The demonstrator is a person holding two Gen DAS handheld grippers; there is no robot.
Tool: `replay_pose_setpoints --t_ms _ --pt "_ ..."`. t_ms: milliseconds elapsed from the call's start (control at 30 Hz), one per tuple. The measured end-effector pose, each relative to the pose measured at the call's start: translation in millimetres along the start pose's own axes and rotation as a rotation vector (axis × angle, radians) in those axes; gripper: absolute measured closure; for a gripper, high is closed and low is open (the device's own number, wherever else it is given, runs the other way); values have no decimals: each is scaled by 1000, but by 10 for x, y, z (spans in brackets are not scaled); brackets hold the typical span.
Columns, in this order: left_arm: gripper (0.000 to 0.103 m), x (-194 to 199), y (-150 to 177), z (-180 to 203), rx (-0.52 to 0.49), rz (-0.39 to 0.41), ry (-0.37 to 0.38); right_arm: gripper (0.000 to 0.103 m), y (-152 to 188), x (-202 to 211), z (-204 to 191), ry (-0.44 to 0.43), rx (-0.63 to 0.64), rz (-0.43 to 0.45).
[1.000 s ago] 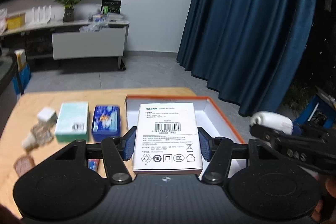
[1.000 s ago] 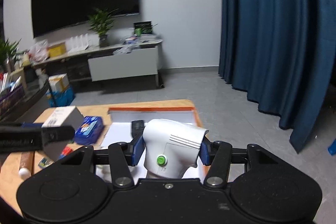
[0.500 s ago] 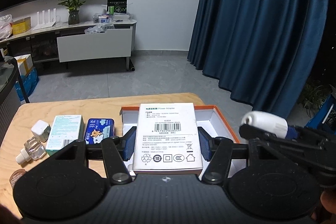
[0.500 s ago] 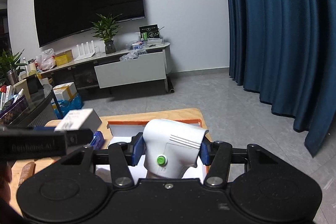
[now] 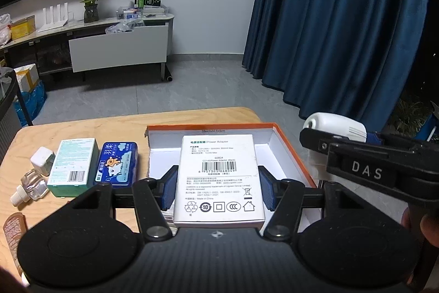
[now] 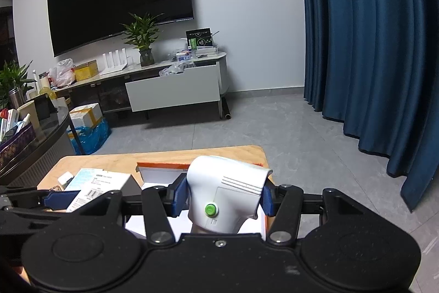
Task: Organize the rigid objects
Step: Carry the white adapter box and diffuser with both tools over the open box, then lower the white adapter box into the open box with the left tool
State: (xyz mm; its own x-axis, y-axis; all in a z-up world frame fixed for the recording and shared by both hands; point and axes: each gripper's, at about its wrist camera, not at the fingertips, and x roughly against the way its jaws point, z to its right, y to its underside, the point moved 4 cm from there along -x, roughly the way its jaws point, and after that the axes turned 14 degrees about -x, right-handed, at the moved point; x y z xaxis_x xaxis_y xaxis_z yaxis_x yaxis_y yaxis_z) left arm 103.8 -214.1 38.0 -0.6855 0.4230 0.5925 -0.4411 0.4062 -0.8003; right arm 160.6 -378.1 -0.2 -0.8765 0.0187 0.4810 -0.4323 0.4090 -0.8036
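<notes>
Several boxes (image 5: 73, 167) crowd wooden table (image 5: 115, 125); blue curtain (image 5: 337, 26) behind.

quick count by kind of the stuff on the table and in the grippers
Boxes: 3: adapter box, teal box, orange tray
Tins: 1: blue tin
Bottles: 1: clear bottle
Chargers: 1: white plug
Tubes: 1: brown tube
Handheld devices: 1: white device
Total: 8
</notes>
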Motion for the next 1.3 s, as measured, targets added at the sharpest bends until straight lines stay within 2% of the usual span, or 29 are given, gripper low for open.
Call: replay_pose_setpoints --t_ms 533,1300 --pt "43 -30 85 173 -37 -18 48 40 -32 -39 4 -9 2 -13" --pt "43 -83 107 244 -42 -24 65 40 9 -92 -53 -9 17 -32"
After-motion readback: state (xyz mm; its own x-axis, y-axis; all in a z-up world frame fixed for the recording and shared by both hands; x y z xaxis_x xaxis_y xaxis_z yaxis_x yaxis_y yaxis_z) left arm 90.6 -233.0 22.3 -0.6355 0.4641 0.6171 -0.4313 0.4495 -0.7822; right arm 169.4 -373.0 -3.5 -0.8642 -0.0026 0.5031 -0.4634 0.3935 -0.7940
